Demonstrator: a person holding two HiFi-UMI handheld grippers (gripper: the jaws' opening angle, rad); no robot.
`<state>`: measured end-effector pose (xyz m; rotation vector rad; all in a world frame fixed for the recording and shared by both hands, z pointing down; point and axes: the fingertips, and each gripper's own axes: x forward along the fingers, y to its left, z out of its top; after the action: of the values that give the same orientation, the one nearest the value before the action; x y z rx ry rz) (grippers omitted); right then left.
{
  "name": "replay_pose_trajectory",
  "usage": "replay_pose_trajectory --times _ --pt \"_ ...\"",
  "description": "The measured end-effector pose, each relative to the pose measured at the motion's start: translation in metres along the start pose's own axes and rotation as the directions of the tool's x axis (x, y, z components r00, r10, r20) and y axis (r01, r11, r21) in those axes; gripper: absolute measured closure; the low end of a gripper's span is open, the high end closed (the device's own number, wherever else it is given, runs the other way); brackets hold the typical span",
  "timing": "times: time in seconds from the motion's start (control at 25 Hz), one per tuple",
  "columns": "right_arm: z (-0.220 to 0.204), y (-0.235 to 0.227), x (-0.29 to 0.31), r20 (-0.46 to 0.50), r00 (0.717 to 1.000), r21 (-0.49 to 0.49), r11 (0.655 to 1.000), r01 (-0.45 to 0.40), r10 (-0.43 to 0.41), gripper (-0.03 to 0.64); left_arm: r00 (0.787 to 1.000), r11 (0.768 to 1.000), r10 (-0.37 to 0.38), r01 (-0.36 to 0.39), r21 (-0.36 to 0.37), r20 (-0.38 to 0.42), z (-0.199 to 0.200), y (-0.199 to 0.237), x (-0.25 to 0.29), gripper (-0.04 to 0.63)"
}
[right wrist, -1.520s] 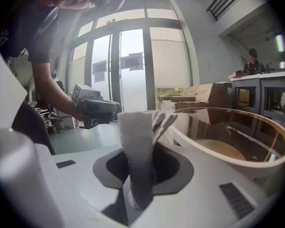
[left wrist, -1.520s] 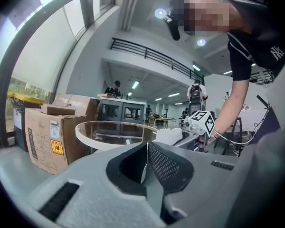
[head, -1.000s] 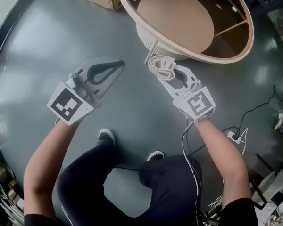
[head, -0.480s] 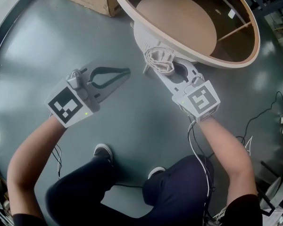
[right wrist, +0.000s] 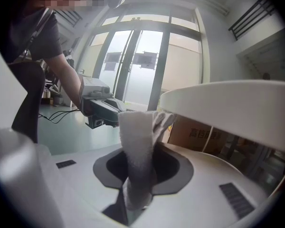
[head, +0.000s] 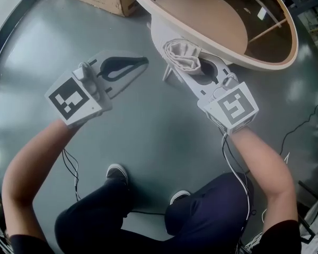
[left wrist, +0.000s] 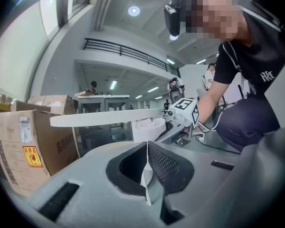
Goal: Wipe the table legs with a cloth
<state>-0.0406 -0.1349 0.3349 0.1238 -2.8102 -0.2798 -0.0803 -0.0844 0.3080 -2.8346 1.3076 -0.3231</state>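
Pinching a bunched, nubby grey-white cloth [head: 183,56], the right claw [head: 176,63] holds it against the table's pale base [head: 158,33], under the round beige rim [head: 292,41]. The left claw [head: 141,63], its black-padded jaws pressed together and empty, hovers over the smooth grey floor [head: 138,131]. Compared with a second ago, the cloth sits deeper under the rim.

A white "NY" logo [left wrist: 265,76] stands on the person's black shirt [left wrist: 242,56]. The cardboard box [left wrist: 19,141] has dark Chinese characters on its side, beginning 高密, and a red-and-yellow label [left wrist: 32,156] too small to read.
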Motion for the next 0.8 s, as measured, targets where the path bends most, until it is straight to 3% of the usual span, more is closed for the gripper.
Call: replay_pose_trajectory --times 0.28,0.48,0.68,0.8 --pt "0.001 0.000 -0.001 0.004 1.000 0.020 1.000 0.014 -0.014 0.526 0.989 0.976 -0.114 0.130 0.175 -0.097 -0.012 -0.021 0.001 0.584" --pt "-0.002 -0.004 0.000 0.002 1.000 0.044 0.999 0.027 -0.027 0.526 0.992 0.991 -0.114 0.117 0.071 -0.056 -0.014 -0.015 0.008 0.584" --pt "-0.009 -0.005 0.005 -0.017 0.999 0.056 0.998 0.036 -0.036 0.526 0.988 0.975 -0.135 0.145 0.169 -0.072 -0.016 -0.008 0.013 0.584" --pt "-0.015 -0.004 0.011 -0.017 0.999 0.067 0.997 0.043 -0.042 0.526 0.985 0.972 -0.155 0.165 0.167 -0.071 -0.022 -0.009 0.013 0.584"
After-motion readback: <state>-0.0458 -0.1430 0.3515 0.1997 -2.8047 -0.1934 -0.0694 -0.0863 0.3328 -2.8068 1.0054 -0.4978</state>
